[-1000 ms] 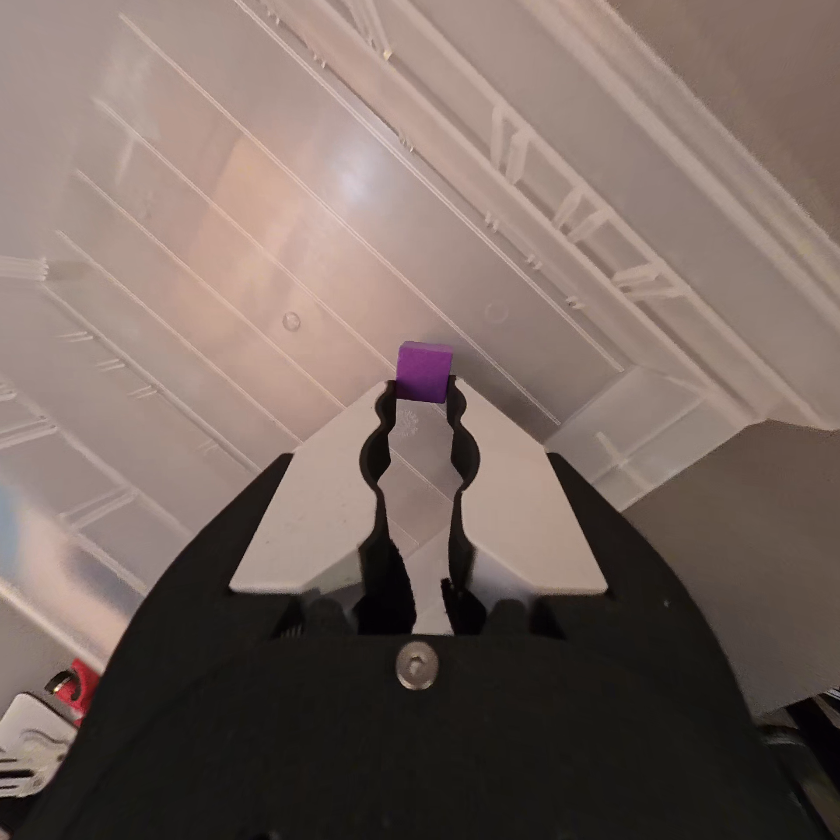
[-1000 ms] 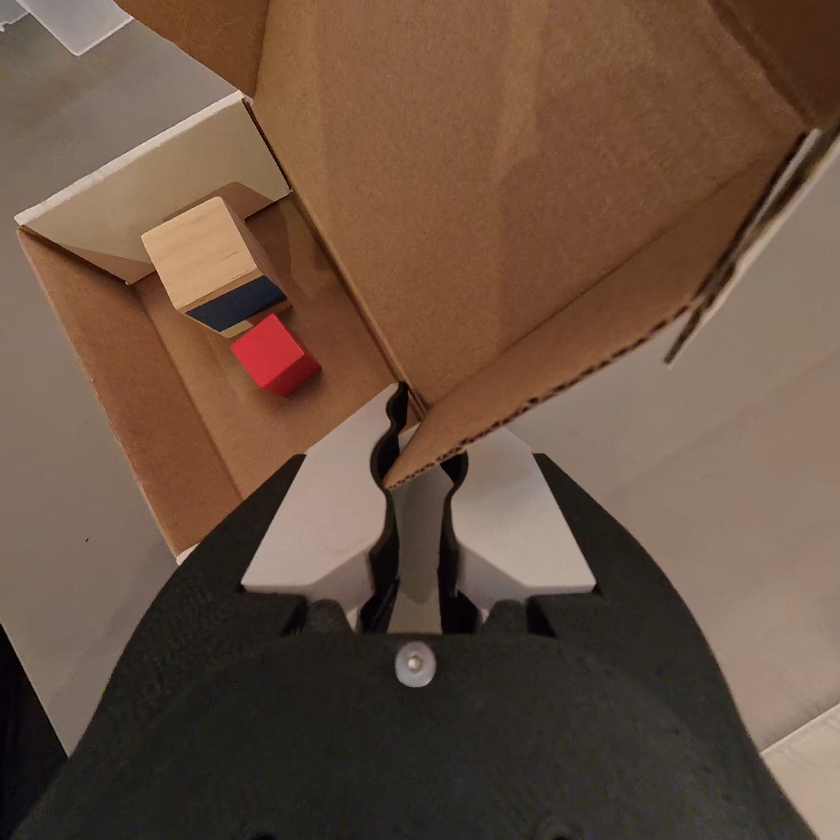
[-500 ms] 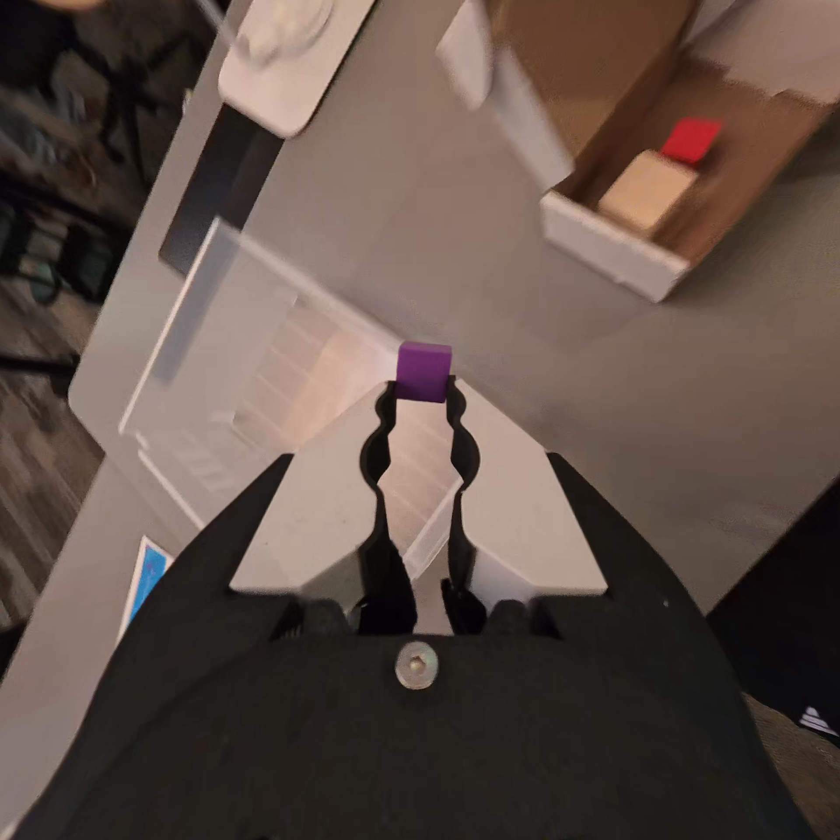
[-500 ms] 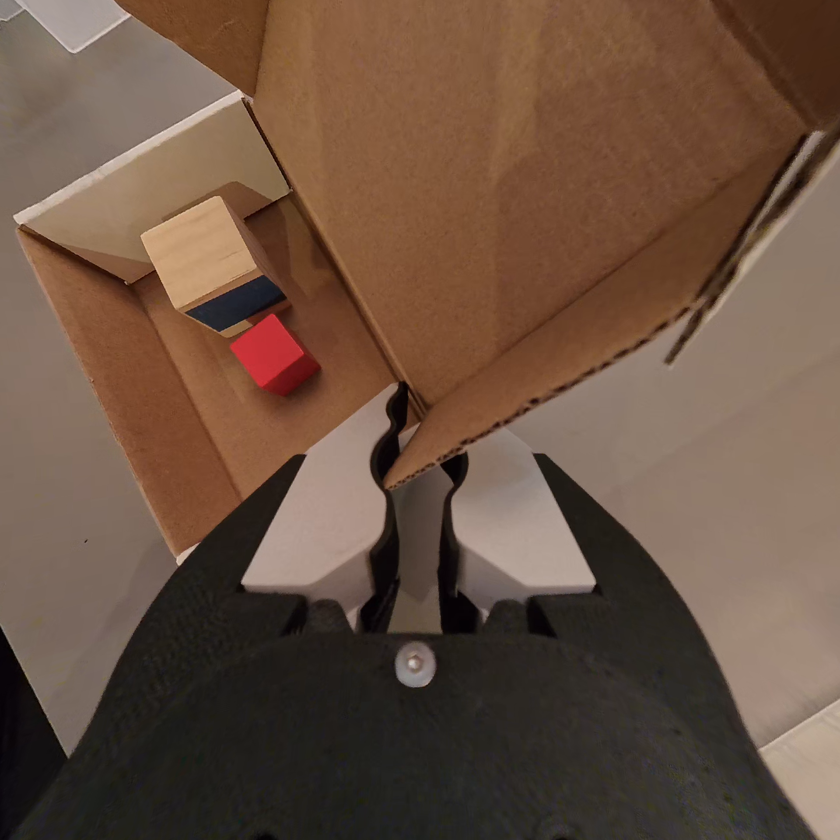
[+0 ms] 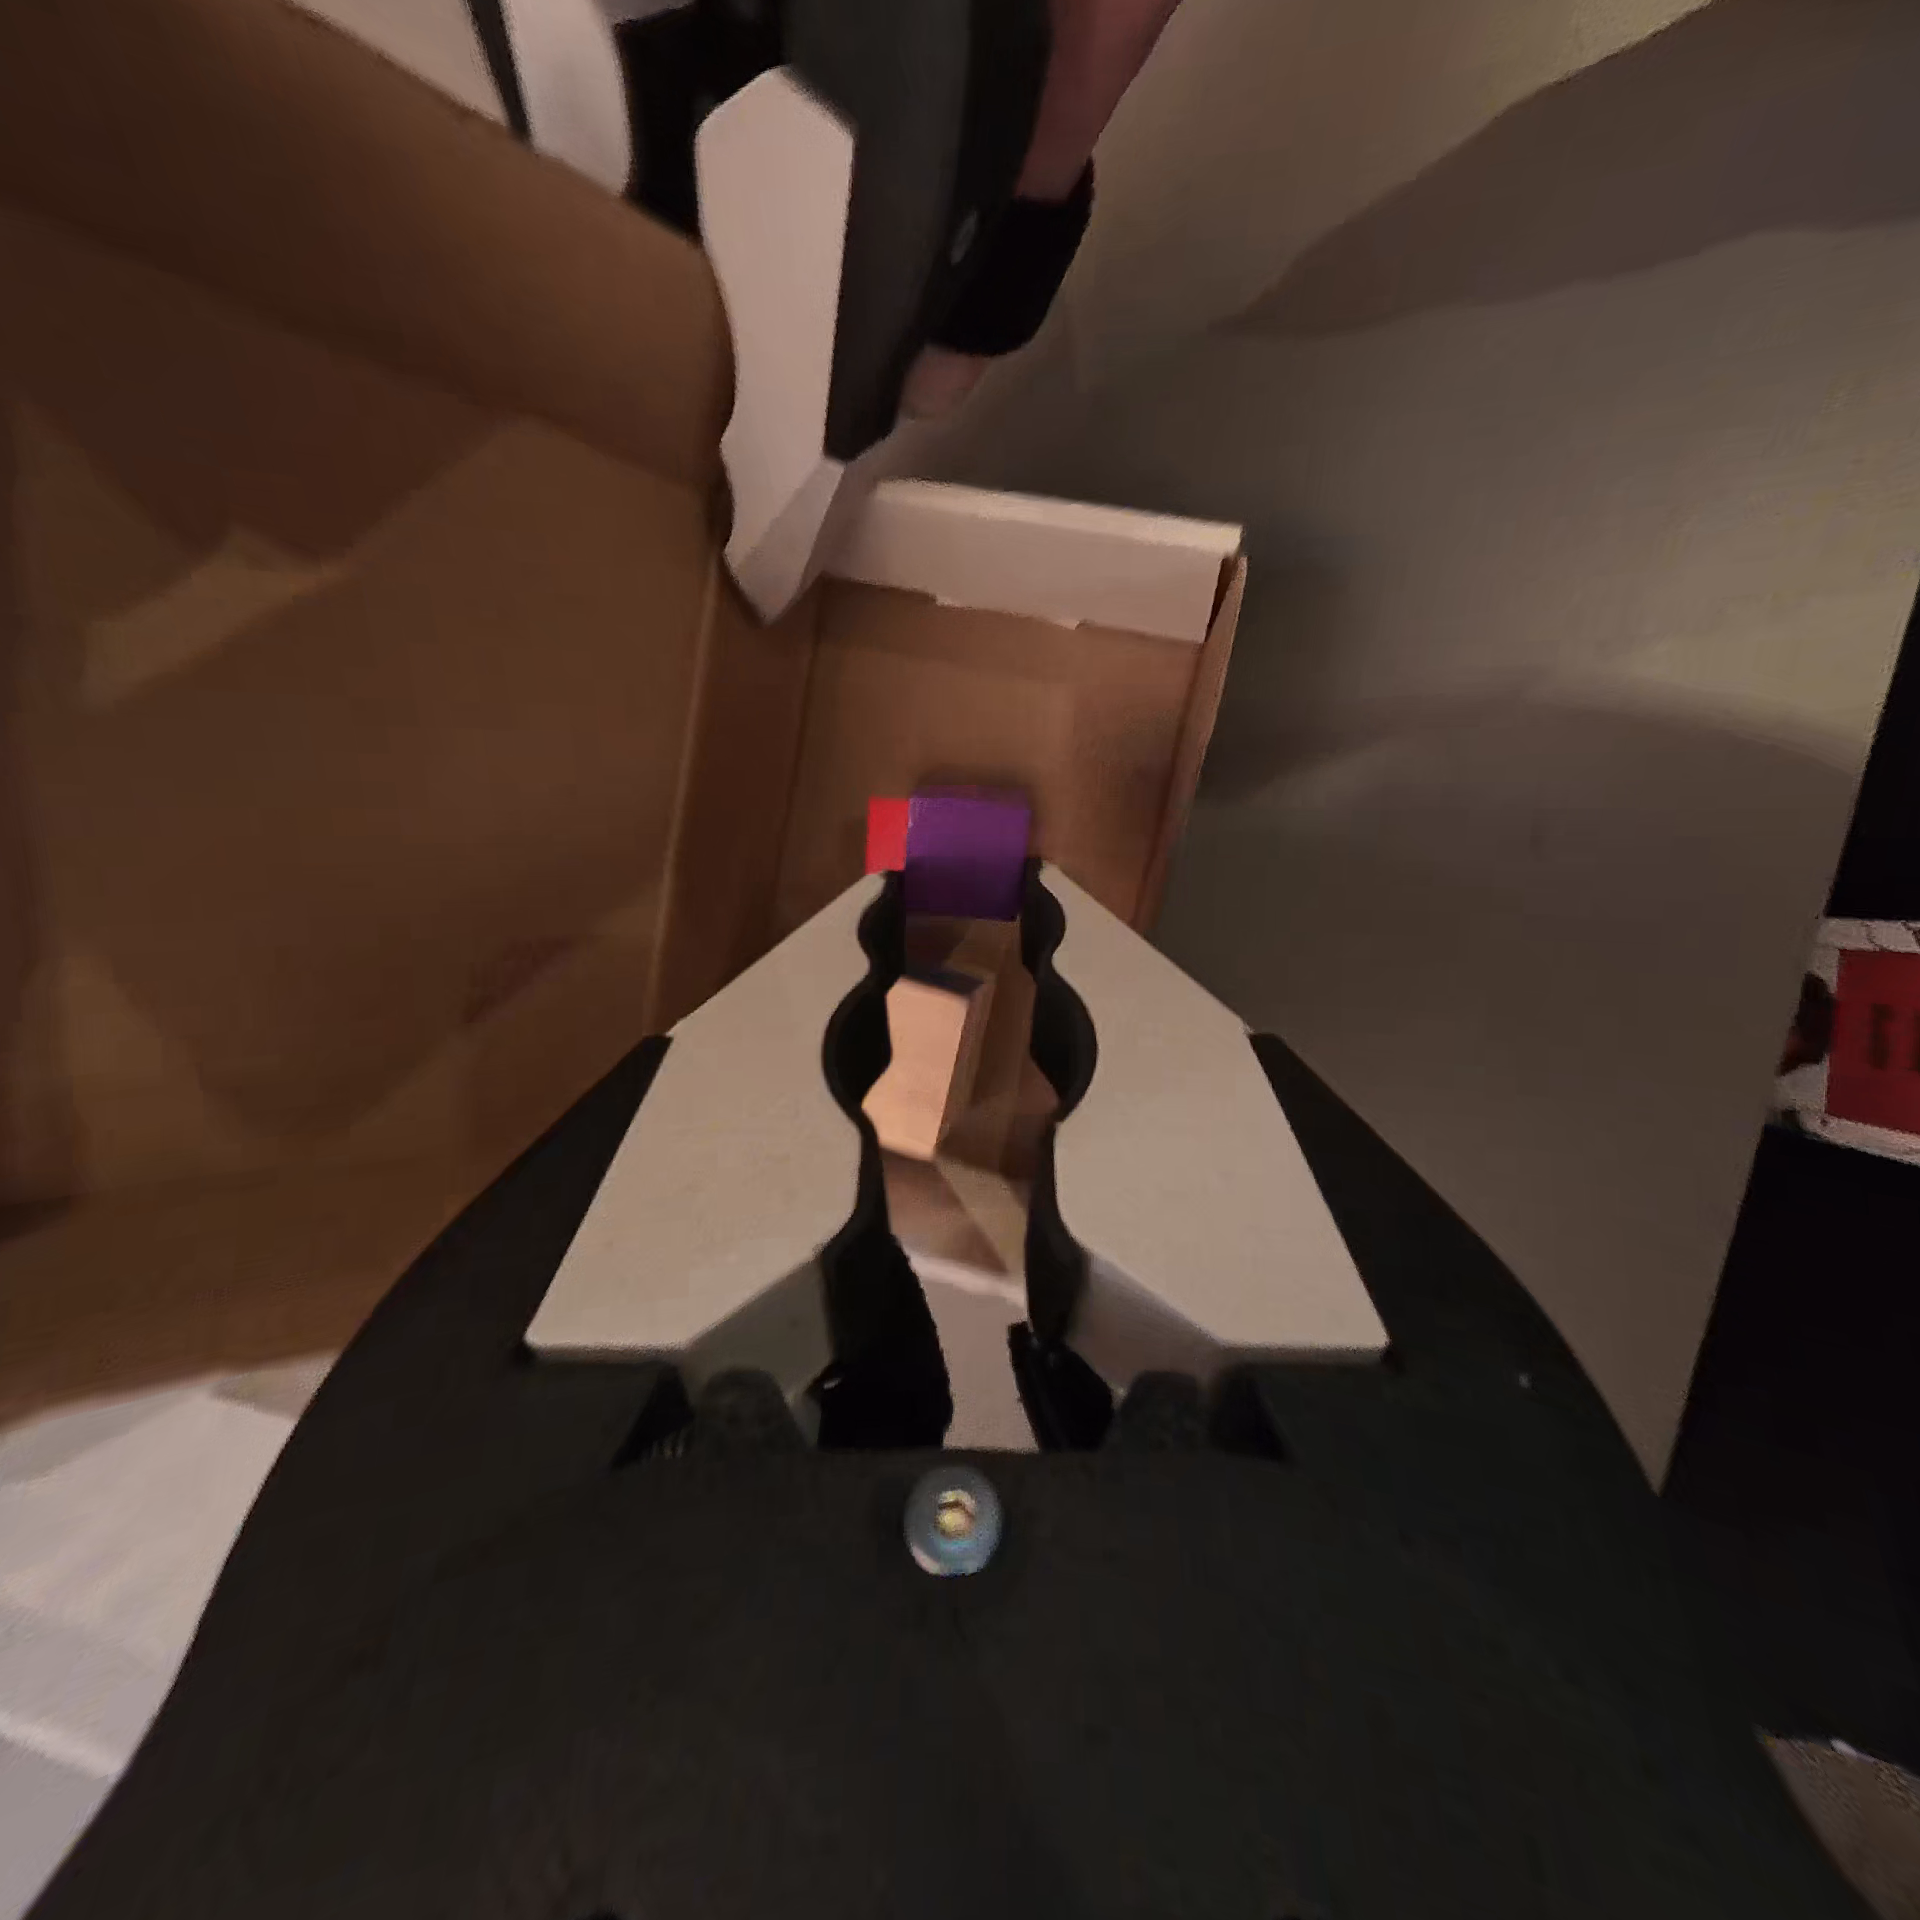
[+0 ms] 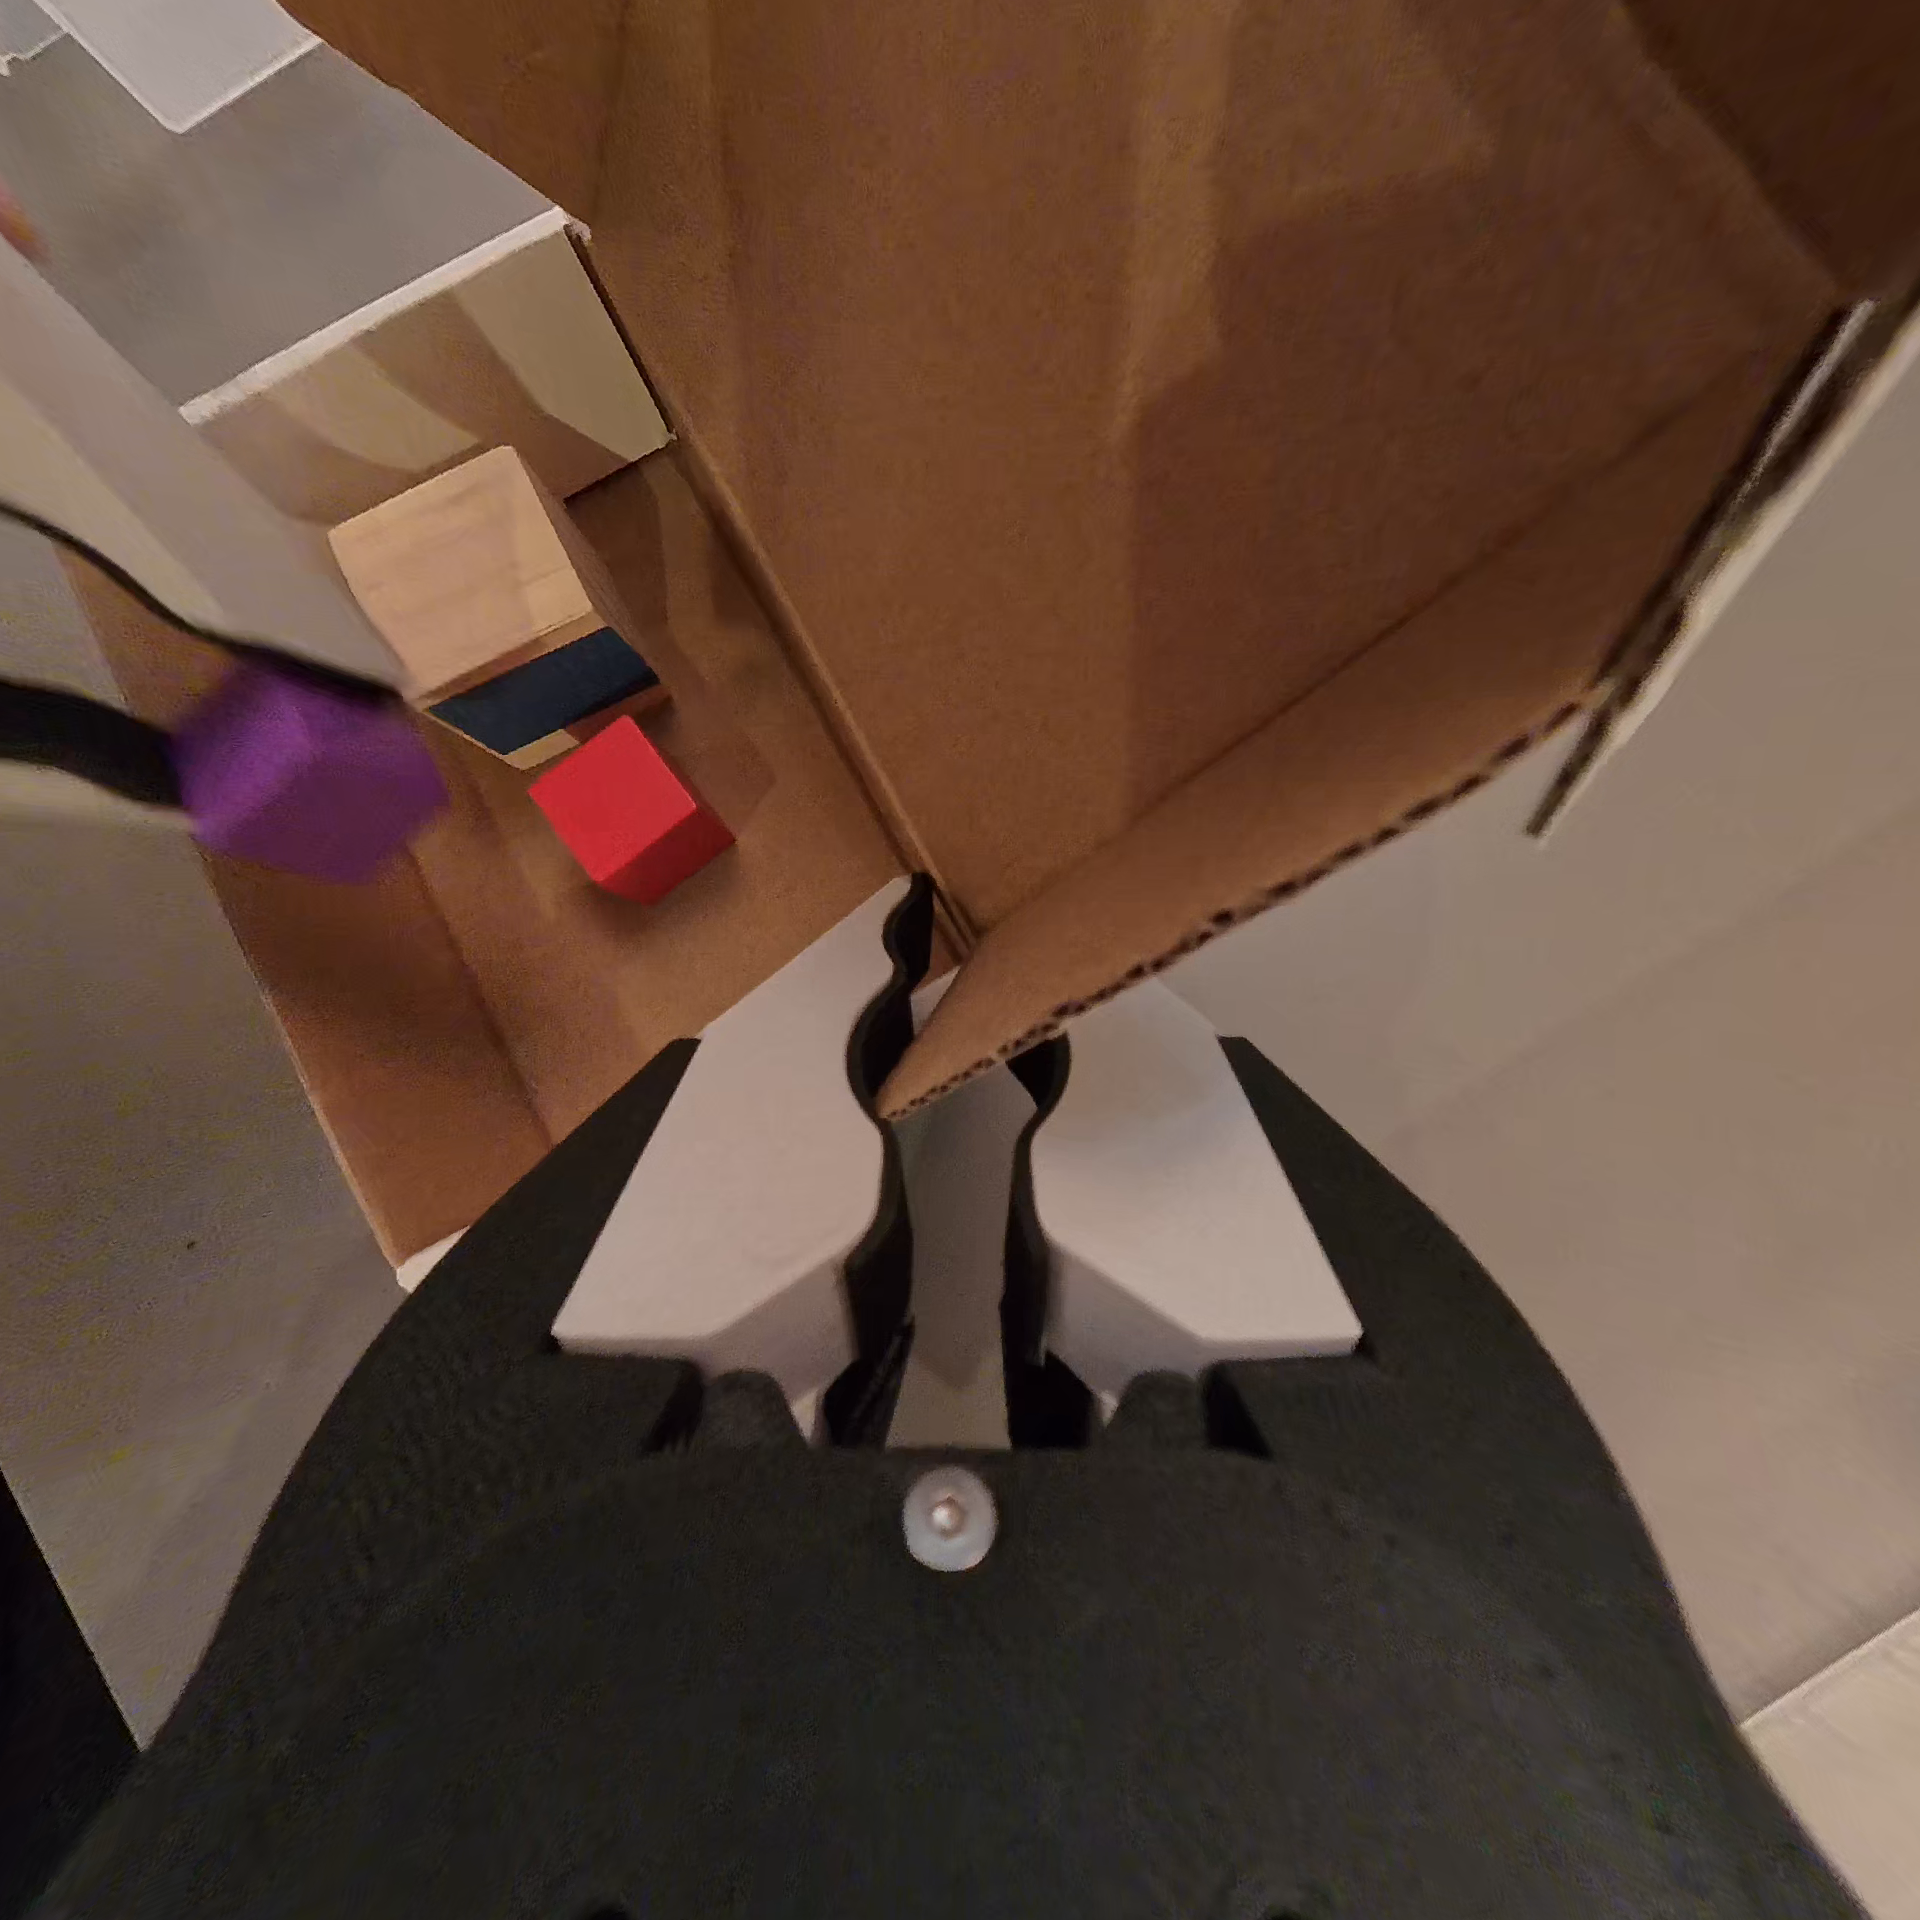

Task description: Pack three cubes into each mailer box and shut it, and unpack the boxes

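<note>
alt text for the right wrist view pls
The right gripper pinches the raised lid of an open mailer box holding a wooden cube and a red cube. The left gripper brings a purple cube in.

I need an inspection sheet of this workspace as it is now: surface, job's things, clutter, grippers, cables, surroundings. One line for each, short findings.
Surface: grey table, bare where visible.
Job's things: open mailer box holding a wooden cube with a dark blue side and a red cube; purple cube above the box, not yet inside; lid flap raised.
Clutter: clear plastic piece at the far table edge.
Grippers: left gripper shut on the purple cube; right gripper shut on the lid flap's corner.
Cables: nothing seen.
Surroundings: red and white object at the right edge of the left wrist view, too blurred to identify.
</note>
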### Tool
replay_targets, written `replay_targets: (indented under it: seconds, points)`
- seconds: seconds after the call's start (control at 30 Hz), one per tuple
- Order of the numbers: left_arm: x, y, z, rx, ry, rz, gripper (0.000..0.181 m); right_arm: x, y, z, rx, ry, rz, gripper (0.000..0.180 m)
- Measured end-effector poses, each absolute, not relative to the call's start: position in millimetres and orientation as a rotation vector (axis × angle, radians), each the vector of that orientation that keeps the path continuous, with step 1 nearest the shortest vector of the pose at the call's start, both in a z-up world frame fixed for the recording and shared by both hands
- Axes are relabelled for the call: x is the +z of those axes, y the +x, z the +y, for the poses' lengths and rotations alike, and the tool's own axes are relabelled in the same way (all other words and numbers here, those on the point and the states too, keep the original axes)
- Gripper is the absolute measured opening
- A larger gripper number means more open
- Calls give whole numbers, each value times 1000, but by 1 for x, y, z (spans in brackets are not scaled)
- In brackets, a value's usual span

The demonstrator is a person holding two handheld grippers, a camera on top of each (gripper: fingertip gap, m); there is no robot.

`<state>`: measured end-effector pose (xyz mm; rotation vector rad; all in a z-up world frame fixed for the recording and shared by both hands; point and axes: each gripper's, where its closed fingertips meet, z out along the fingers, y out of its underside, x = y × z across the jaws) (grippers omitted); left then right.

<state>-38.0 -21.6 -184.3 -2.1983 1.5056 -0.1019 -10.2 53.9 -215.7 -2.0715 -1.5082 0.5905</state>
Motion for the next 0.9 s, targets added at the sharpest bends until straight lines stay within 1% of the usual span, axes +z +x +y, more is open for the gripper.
replay_targets:
  seconds: [0.27,0.5,0.6,0.73,0.83,0.9]
  points:
    - [-219,-15,-11,-90,-2214,1584,20,-216,-11,54,629,-2061,-1511,9]
    - [-231,-14,-3,-45,-2199,1571,20,-216,-11,54,635,-2056,-1516,9]
    - [-230,-9,-7,-106,-2195,1555,30,-215,-12,54,636,-2055,-1517,9]
    - [-214,-22,-2,-33,-2162,1489,34,-215,-12,54,634,-2053,-1518,8]
    - [-180,-35,-3,-76,-2103,1333,32,-215,-11,54,630,-2041,-1528,9]
    - [-159,-54,-1,-32,-2047,1201,31,-215,-11,54,622,-2014,-1551,9]
